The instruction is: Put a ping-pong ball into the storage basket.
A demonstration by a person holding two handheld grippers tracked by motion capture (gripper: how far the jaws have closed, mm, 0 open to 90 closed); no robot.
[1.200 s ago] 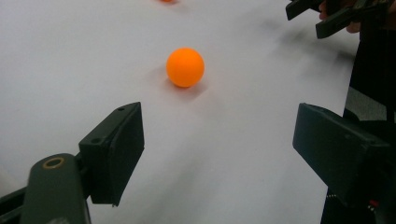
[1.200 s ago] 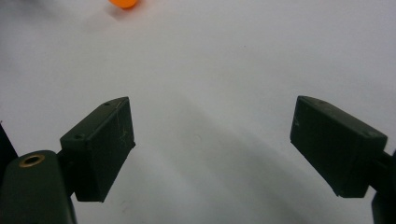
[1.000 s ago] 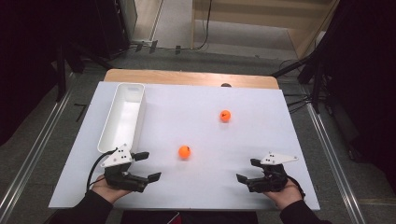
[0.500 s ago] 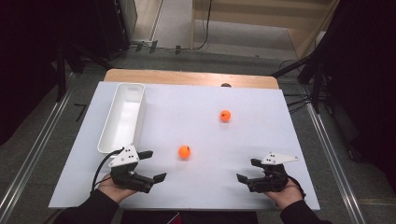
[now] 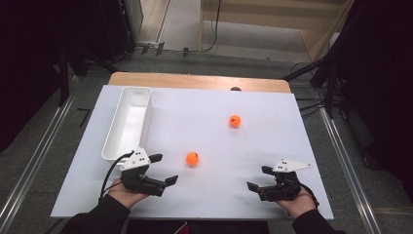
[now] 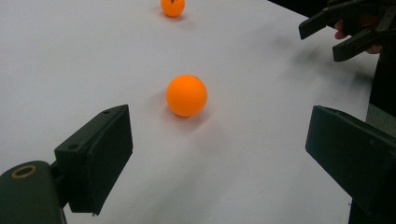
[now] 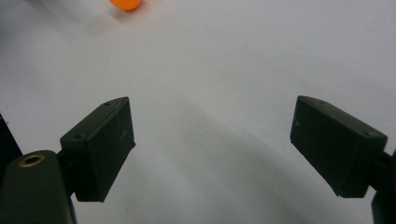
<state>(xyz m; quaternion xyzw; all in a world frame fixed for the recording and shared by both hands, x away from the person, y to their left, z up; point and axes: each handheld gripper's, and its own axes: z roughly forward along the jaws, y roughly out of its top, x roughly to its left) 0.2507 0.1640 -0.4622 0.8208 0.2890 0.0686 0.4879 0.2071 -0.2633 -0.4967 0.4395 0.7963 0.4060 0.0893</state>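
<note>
Two orange balls lie on the white table top [image 5: 214, 195]: the near ball [image 5: 192, 158] [image 6: 187, 95] left of centre, the far ball [image 5: 235, 121] [image 6: 173, 6] farther back and to the right. My left gripper [image 5: 164, 168] [image 6: 217, 128] is open, its jaws have just been opening, and nothing is between them. It points at the near ball, a short way off. My right gripper [image 5: 257, 177] [image 7: 212, 135] rests open at the front right over bare table. An orange ball [image 7: 124, 3] peeks in at the top edge of the right gripper view.
A long white bin [image 5: 146, 117] stands along the left side of the table, just beyond my left hand. The right gripper [image 6: 341, 30] shows far off in the left gripper view. A wooden strip [image 5: 195, 80] runs along the table's back edge.
My left gripper has shifted a little to the right and forward, toward the near ball, and its jaws stand wider. The right gripper and both balls have stayed put.
</note>
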